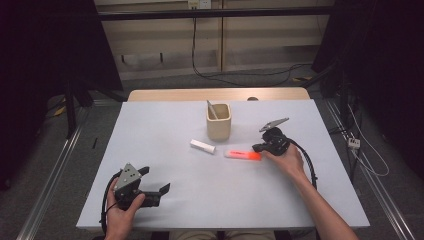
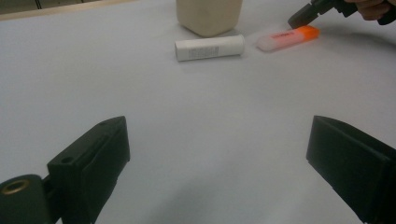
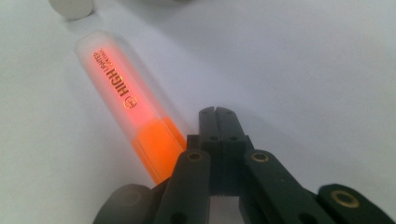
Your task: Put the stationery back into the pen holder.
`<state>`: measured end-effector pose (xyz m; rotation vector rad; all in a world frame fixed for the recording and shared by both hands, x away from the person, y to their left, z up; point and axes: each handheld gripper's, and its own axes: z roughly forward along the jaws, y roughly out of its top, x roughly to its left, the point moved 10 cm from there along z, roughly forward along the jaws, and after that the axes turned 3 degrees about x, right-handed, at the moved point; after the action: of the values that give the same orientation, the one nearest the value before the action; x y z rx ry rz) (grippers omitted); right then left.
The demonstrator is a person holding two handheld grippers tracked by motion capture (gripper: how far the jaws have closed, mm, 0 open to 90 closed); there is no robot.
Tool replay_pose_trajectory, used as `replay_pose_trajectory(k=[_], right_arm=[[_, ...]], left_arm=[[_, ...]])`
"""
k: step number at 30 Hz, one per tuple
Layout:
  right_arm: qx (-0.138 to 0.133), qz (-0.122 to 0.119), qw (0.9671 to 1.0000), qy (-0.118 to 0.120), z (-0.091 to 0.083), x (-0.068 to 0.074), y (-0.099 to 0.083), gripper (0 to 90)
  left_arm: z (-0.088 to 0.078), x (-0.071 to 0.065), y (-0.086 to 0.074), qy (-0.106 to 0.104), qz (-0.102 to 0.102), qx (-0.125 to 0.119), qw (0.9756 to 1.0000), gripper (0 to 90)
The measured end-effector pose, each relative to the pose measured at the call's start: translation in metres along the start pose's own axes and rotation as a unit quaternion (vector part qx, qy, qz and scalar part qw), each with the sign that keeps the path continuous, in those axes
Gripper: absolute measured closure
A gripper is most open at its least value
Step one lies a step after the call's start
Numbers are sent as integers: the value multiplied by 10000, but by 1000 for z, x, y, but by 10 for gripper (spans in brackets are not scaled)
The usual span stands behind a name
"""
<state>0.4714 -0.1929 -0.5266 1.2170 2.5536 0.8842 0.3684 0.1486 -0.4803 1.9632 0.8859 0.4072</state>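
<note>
An orange highlighter with a frosted cap lies flat near the table's middle, and I see it close up in the right gripper view. My right gripper rests at its orange end; its jaws are shut together with nothing between them, just beside the pen. A white tube lies left of the highlighter. Behind both stands a beige cup with a grey stick in it. My left gripper is open near the front left, its jaws wide apart over bare table.
The white table extends bare around the objects. In the left gripper view the white tube, the highlighter, the cup and the right gripper sit far ahead. A cable trails from the right gripper.
</note>
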Motion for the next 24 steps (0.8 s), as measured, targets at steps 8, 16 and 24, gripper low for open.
replay_pose_trajectory(k=[8, 16, 24], right_arm=[[62, 36, 9999, 102, -6, 5, -8, 900], [66, 34, 9999, 112, -7, 7, -10, 900], [-353, 163, 9992, -6, -22, -3, 0, 849]], left_arm=[[-2, 1, 0, 25, 8, -20, 10000, 60], [-1, 0, -1, 14, -25, 0, 10000, 60], [-1, 0, -1, 29, -18, 10, 10000, 60]])
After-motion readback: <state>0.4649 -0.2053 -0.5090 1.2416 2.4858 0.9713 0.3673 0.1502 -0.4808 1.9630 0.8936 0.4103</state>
